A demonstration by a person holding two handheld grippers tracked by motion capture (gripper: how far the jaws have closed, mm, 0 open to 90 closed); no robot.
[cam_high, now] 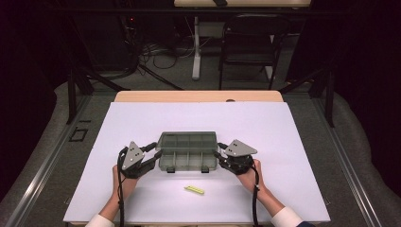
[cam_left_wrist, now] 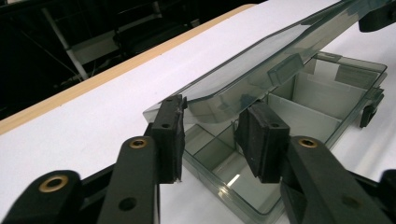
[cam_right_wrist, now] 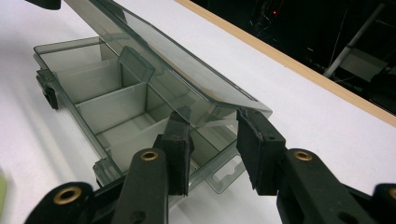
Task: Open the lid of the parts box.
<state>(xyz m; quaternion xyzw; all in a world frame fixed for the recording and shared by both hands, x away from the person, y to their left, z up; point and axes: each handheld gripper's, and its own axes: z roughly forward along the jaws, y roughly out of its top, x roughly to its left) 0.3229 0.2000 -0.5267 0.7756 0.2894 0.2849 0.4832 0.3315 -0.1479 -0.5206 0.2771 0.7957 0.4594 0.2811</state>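
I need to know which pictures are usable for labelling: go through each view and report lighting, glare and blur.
High view: white table evenly bright, room behind dark, box small but sharp, soft shadows under the hands. Left gripper view: jaws slightly soft up close, tinted lid carries mild sheen, no hard glare. Right gripper view: box crisp, background dark with a red light, yellow-green strip cut by the edge.

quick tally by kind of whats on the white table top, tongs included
Clear grey compartment box with its lid part open: 1
Yellow-green strip: 1
Hand-held tongs, left tongs and right tongs, one at each end of the box's lid: 2
Total: 4
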